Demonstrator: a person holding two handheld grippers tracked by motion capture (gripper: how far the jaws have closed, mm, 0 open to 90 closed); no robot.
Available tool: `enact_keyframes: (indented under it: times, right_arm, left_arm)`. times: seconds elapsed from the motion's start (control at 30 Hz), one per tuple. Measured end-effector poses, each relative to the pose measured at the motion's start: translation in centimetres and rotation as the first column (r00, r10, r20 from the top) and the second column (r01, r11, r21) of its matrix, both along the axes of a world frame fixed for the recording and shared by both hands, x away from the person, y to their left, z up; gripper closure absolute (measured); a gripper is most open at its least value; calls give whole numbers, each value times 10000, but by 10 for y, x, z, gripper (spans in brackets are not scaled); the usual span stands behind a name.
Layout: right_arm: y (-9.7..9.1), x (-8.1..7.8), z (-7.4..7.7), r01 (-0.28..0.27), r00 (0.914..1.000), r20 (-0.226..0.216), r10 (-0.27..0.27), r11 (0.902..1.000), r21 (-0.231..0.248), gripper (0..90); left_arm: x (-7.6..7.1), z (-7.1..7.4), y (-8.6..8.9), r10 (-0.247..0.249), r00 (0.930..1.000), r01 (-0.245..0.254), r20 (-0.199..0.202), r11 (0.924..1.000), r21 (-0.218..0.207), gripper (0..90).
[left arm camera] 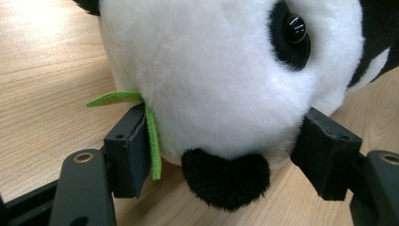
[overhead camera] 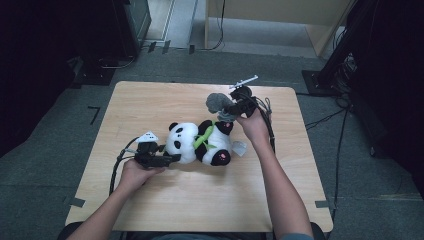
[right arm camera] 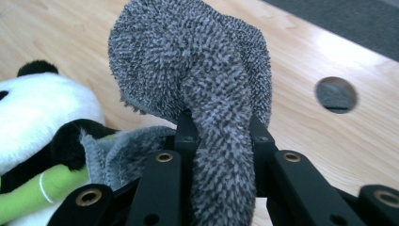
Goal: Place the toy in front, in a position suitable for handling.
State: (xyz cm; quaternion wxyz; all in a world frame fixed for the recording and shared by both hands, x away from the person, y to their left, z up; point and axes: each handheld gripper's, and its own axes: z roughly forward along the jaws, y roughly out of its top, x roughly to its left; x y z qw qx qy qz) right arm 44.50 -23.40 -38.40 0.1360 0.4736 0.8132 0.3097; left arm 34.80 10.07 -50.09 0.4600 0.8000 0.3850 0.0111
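Your light wooden worktop (overhead camera: 150, 100) stands on grey carpet (overhead camera: 50, 165). Beyond the worktop's far edge you see a pale wooden cabinet (overhead camera: 325, 20) and black cables (overhead camera: 330, 117) trailing over the carpet to its right. Dark equipment stands (overhead camera: 345, 55) flank the worktop, in shadow.

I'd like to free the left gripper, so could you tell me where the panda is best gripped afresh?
Grip the panda around its narrower middle, coming straight down from above: it lies flat on the table, and the round head overfills the fingers.
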Motion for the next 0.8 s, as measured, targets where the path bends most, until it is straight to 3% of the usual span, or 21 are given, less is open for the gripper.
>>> enact_keyframes:
  times: [0.07,0.17,0.33,0.53,0.7,0.8]
  right_arm:
    - [-5,-2,7,104,9998,188,-109,9996,262,735]
    - [1,-6,21,-184,9979,638,143,9978,631,734]
    - [36,-12,36,-1097,9911,861,1016,9895,942,732]
    - [90,-13,30,-2228,9737,751,2152,9682,1138,732]
    - [127,-13,18,-2794,9601,507,2752,9520,1248,730]
    - [137,-11,7,-2862,9580,144,2864,9518,1106,730]
  left_arm:
    - [0,0,0,-19,10000,19,7,10000,-14,282]
    - [1,0,0,13,10000,-13,-5,10000,-43,282]
    - [1,0,0,41,10000,-41,-9,10000,-70,282]
    - [1,0,0,15,10000,-15,-3,10000,-61,280]
    - [1,0,0,18,10000,-18,-9,10000,-68,280]
    - [1,0,0,15,10000,-16,-16,10000,-63,280]
